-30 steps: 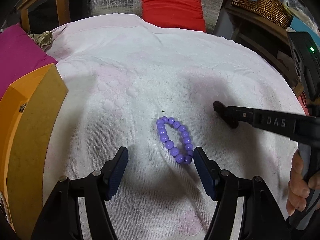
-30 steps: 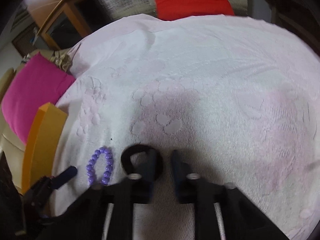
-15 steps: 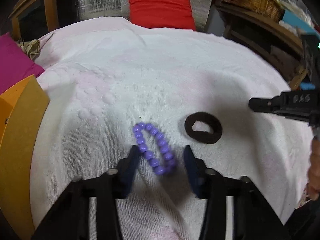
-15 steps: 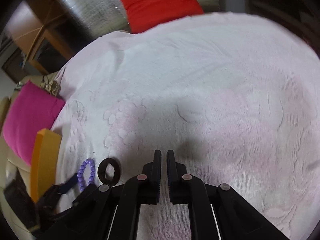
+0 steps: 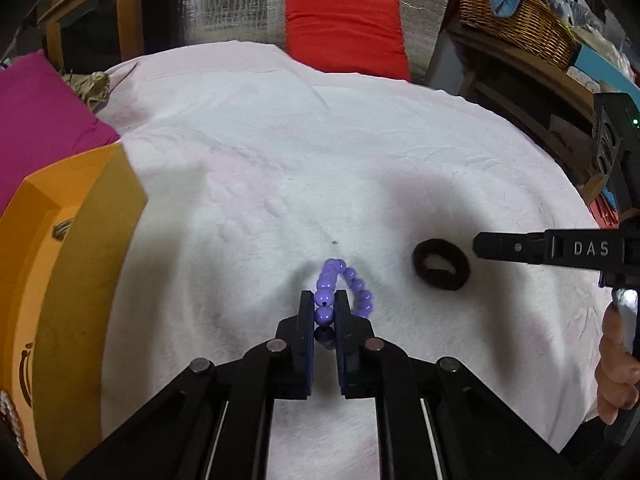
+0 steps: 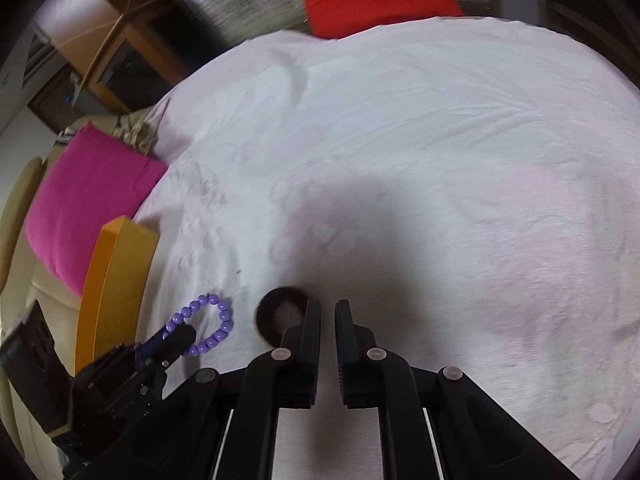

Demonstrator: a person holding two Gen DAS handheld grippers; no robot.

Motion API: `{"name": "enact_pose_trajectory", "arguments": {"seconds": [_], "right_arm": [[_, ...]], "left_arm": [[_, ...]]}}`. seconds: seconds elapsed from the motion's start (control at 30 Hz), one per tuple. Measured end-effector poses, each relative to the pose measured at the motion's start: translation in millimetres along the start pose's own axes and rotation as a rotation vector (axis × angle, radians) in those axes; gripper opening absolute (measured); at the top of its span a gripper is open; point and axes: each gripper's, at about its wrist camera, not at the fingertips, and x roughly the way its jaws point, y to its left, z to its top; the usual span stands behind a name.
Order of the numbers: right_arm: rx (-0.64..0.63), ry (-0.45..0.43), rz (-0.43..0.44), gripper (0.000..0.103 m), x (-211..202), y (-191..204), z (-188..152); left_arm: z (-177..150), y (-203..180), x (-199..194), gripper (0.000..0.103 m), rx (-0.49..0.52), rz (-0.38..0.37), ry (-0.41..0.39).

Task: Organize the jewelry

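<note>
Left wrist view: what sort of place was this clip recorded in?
Most likely a lived-in home room, not a lab. The work surface is a pale pink towel spread over furniture, with red and magenta cushions around it and a wicker basket of clutter on a wooden shelf.

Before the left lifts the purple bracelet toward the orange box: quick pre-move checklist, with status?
1. Left gripper shut on the purple bracelet: ok, beads sit between the pads.
2. Grip secure: cannot tell; only one side of the loop is pinched.
3. Right gripper out of the way: ok, shut and empty.
4. Black hair tie apart from the bracelet: ok.
5. Orange box open to receive: cannot tell; its inside is barely in view.
</note>
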Motion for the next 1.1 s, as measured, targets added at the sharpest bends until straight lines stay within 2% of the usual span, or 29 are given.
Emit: {"name": "enact_pose_trajectory", "arguments": {"seconds": [0.07,0.1,0.17,0.27,0.3,0.33,0.4,0.5,0.53,0.6,0.8,0.93,1.1], "right_arm": [[-0.034,0.007,-0.001,0.045,5.5,12.0,-2.3],[-0.047,0.001,-0.003,0.07,6.8,16.8,-3.8],[-0.088,-0.039,-0.021,0.073,6.5,25.8,-7.3],[-0.139,-0.048,-0.088,0.07,13.4,32.9,-10.3],[-0.136,-0.04,-0.093,0.064,16.0,32.1,-9.9],[-0.131,-0.032,-0.099,0.053,20.2,32.1,-10.5],[-0.157,-0.036,-0.135,0.047,25.3,34.1,-12.1],[-0.236,-0.043,-0.162,0.026,26.9,41.7,-16.4],[-0.247,-0.05,-0.172,0.024,26.1,43.0,-17.9],[-0.258,-0.051,-0.187,0.008,24.1,40.6,-17.6],[-0.165,-0.074,-0.149,0.008,7.7,14.7,-10.7],[-0.101,-0.086,-0.095,0.008,-5.4,-0.1,-6.3],[-0.09,-0.118,-0.097,0.008,-20.1,-8.7,-5.0]], "left_arm": [[-1.3,4.8,-2.2,0.009,-0.005,0.006,0.002],[-2.2,7.8,-3.7,0.009,-0.003,0.011,0.002],[-3.4,12.0,-5.9,0.009,-0.004,0.015,0.002],[-5.4,17.2,-9.0,0.009,-0.008,0.015,0.001],[-5.9,18.1,-10.0,0.009,-0.008,0.015,-0.001],[-6.1,18.8,-10.7,0.009,-0.008,0.014,-0.002],[-6.4,18.6,-11.4,0.009,-0.007,0.011,-0.004],[-7.0,19.6,-11.3,0.009,-0.008,0.01,-0.002],[-6.8,19.7,-11.3,0.009,-0.01,0.011,-0.002],[-6.3,19.3,-10.7,0.009,-0.012,0.012,-0.001],[-4.9,17.8,-10.0,0.009,-0.015,0.019,-0.01],[-1.3,11.8,-14.7,0.009,-0.012,0.031,-0.044],[2.3,2.1,-20.7,0.009,0.004,0.045,-0.075]]}}
